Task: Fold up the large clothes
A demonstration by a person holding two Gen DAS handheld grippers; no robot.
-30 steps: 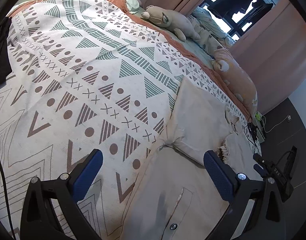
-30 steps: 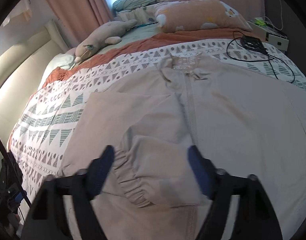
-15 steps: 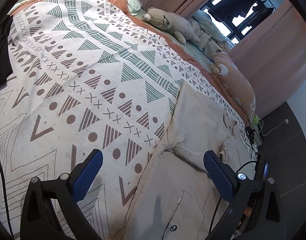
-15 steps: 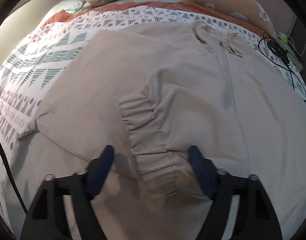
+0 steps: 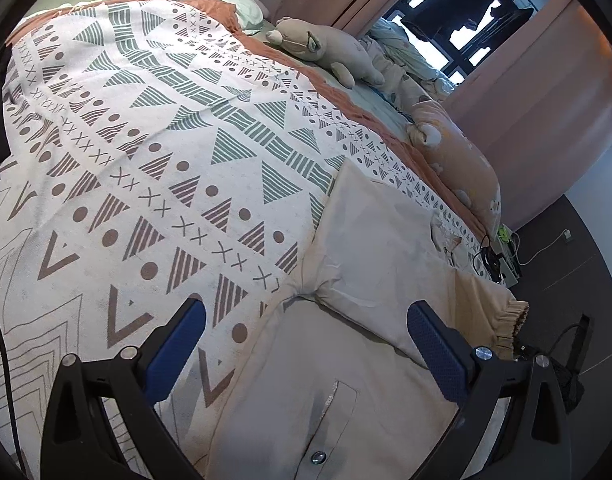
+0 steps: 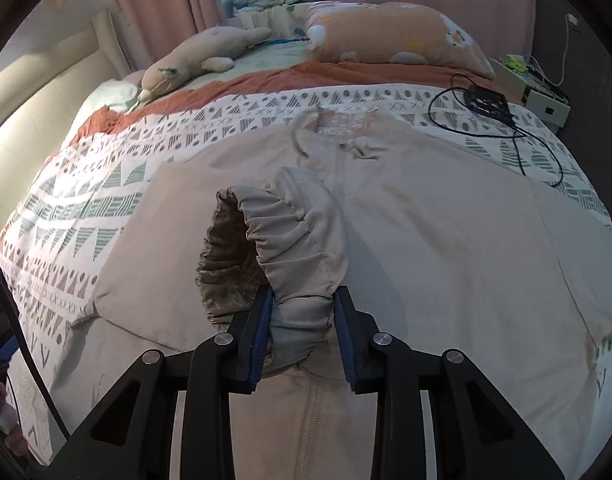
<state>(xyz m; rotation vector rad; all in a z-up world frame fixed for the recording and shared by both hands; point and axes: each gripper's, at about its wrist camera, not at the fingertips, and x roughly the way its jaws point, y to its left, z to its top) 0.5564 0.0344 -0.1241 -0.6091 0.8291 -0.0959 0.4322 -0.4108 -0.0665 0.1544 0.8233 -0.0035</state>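
A beige zip jacket [image 6: 446, 220] lies spread front-up on the patterned bed cover [image 6: 85, 200]. My right gripper [image 6: 303, 308] holds the jacket's elastic sleeve cuff [image 6: 289, 232]: its jaws are closing and the blue pads press the gathered cloth, which is raised off the jacket's chest. In the left wrist view the cuff [image 5: 510, 320] hangs lifted at the right. My left gripper [image 5: 306, 320] stands wide open above the jacket's side [image 5: 326, 380], near the armpit crease, with nothing between its fingers.
A plush animal [image 6: 193, 64] and an orange pillow [image 6: 394, 36] lie at the bed's far side. A black device with a cable [image 6: 486, 100] rests on the cover by the collar, beside a white box [image 6: 546, 104]. Dark floor [image 5: 566, 260] borders the bed.
The right gripper's jaws have come together on the sleeve cuff and lifted it up off the jacket. The left gripper has stayed open and nearly still.
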